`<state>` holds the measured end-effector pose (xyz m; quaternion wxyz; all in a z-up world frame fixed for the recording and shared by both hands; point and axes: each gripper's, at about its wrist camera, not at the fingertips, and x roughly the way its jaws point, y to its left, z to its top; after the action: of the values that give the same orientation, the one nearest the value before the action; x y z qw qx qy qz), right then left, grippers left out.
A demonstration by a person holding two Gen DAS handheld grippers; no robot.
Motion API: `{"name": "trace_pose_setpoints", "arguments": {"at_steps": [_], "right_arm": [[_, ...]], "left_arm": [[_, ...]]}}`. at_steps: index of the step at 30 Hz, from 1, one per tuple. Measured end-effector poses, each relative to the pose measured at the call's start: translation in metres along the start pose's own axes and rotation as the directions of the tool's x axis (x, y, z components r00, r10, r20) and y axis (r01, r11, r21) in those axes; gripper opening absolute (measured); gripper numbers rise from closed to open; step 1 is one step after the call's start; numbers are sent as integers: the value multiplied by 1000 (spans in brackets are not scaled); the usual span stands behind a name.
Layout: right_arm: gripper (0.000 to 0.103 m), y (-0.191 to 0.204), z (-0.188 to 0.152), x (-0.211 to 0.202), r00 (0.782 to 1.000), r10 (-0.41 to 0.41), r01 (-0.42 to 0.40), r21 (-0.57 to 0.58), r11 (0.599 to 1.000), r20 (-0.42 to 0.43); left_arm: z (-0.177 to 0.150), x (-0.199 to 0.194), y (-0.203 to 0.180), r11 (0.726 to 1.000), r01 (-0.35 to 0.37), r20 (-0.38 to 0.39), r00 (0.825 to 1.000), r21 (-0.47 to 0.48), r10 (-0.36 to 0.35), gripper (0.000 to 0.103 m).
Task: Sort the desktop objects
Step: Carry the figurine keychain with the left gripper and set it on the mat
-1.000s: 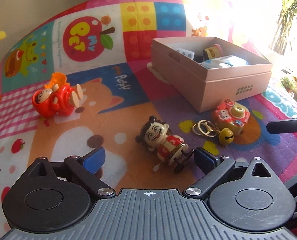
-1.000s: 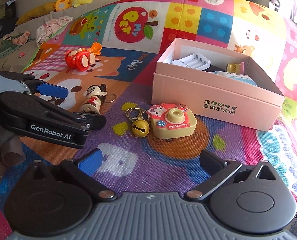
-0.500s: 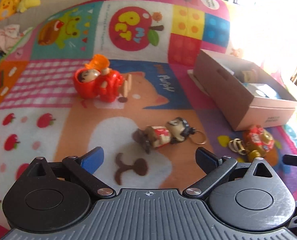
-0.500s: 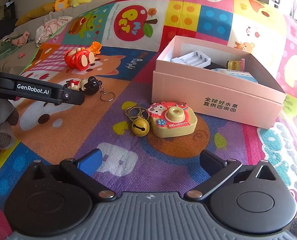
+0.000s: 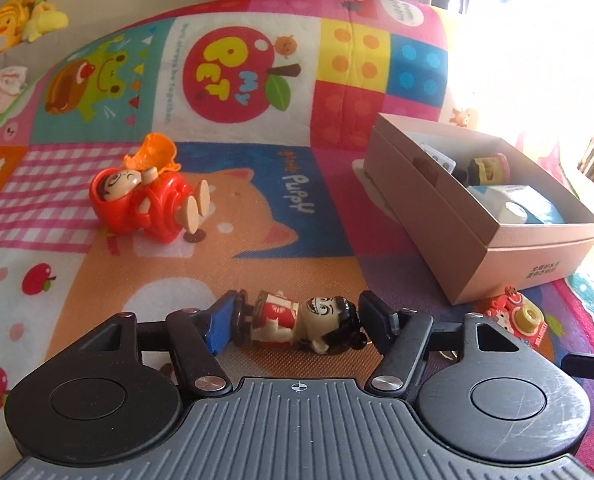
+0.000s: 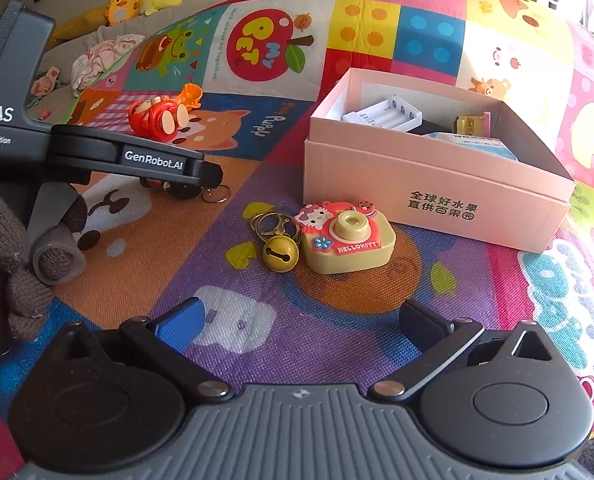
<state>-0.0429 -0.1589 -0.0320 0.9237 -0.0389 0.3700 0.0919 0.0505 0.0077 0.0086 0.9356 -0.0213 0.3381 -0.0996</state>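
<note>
The left tool (image 5: 297, 322) has now closed end to end on the small black-haired, red-and-cream plastic figurine (image 5: 297, 324), so boxing it likely comes next. It lies sideways on the colourful play mat (image 5: 257, 168), the pink cardboard box (image 5: 457, 216) at two o'clock. The right tool (image 6: 302, 320) hangs open, empty.
</note>
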Motion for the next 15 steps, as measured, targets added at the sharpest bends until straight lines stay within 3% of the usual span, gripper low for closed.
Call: {"name": "trace_pose_setpoints", "arguments": {"at_steps": [8,12,15], "right_arm": [[103,2,11,8,999,-32,32,2,999,3],[103,-7,23,14,996,-82,80,70,994,31],[103,-28,29,8,994,-80,65,194,979,69]], "left_arm": [[-35,-44,19,1000,-1,-4,1000,20,1,72],[-44,-57,25,1000,13,16,1000,5,-13,94],[-44,-57,29,1000,22,19,1000,-16,-21,95]]}}
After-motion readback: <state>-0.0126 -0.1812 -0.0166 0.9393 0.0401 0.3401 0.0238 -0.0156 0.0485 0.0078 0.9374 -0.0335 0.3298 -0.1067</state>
